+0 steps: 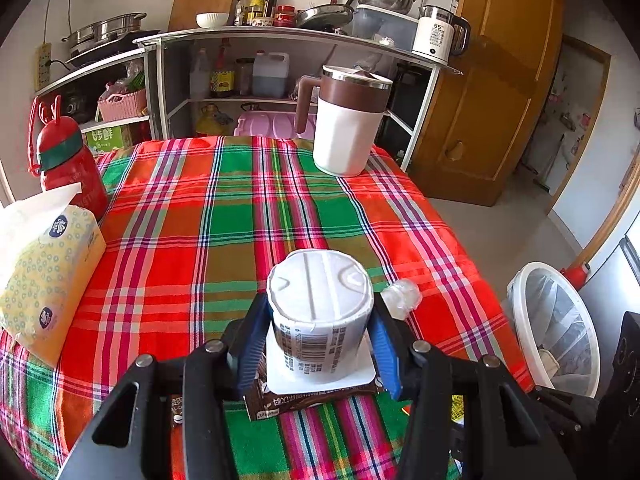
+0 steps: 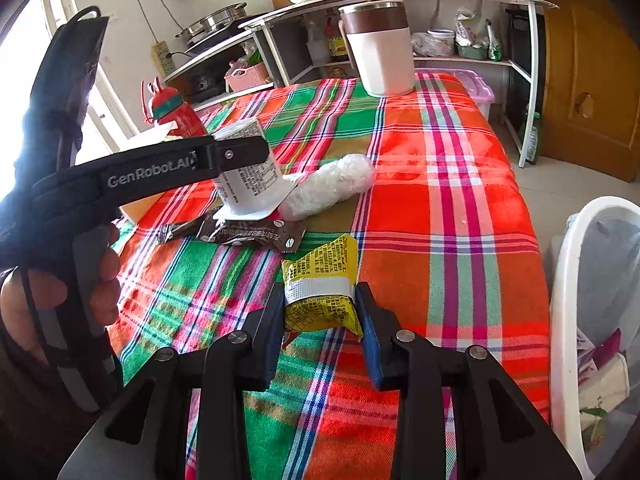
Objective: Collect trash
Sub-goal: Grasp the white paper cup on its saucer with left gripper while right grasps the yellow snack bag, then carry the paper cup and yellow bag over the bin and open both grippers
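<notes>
A white yogurt cup (image 1: 320, 300) stands upside down on a brown wrapper (image 1: 312, 400) on the plaid tablecloth. My left gripper (image 1: 320, 312) is shut on it, with a blue pad pressed to each side. The right wrist view shows the same cup (image 2: 248, 176) behind the left gripper's finger (image 2: 236, 152). My right gripper (image 2: 320, 300) is shut on a yellow snack packet (image 2: 320, 276) just above the cloth. A crumpled clear plastic bottle (image 2: 332, 186) lies beside the cup, and the brown wrapper (image 2: 248, 234) lies in front of it.
A white trash bin (image 1: 516, 320) lined with a bag stands off the table's right edge, also seen as a white rim (image 2: 568, 280). At the far end is a white mug with a brown top (image 1: 344, 132). A red bottle (image 1: 68, 164) and tissue pack (image 1: 48, 272) are on the left.
</notes>
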Demonstrator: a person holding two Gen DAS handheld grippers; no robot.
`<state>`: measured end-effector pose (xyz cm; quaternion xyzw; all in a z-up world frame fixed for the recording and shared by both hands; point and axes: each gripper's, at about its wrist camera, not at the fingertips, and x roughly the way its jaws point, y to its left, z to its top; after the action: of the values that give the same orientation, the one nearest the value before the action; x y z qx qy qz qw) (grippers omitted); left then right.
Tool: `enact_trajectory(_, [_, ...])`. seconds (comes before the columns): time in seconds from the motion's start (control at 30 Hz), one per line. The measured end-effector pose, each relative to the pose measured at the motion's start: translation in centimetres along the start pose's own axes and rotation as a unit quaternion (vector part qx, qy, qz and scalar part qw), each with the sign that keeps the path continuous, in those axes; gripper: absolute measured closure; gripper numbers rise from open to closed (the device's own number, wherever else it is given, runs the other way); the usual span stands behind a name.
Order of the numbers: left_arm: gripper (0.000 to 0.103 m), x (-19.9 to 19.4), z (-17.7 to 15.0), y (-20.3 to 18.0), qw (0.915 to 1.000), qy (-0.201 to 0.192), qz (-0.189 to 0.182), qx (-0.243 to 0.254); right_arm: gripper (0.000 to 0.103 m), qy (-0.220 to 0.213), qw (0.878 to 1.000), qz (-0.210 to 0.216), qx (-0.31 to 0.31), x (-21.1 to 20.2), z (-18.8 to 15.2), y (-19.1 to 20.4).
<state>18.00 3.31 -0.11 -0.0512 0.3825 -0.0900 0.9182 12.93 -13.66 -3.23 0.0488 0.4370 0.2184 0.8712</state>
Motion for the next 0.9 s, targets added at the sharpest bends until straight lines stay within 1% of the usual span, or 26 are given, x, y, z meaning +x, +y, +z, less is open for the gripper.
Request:
enact_trajectory(0.37, [0.052,-2.7,-0.9,-2.7,0.9995,-0.014,-0.02,0.019,0.068,-0.031,0.999,-0.009,0.029,-3.0,-1.0,-1.3])
enact_trajectory(0.53, [0.052,-3.7,-1.4,-4.5,0.9987,-0.022,-0.033,0.032,0.068,-0.046,0.998,-0.017,0.043,-4.6,-1.5,-2.3])
enact_trajectory(0.9, [0.052,-4.6,-2.1,-9.3,0.9955,-0.025,-0.066,0.063,0.068,-0.071,0.994,-0.043,0.078,-8.1,-2.7,-5.6])
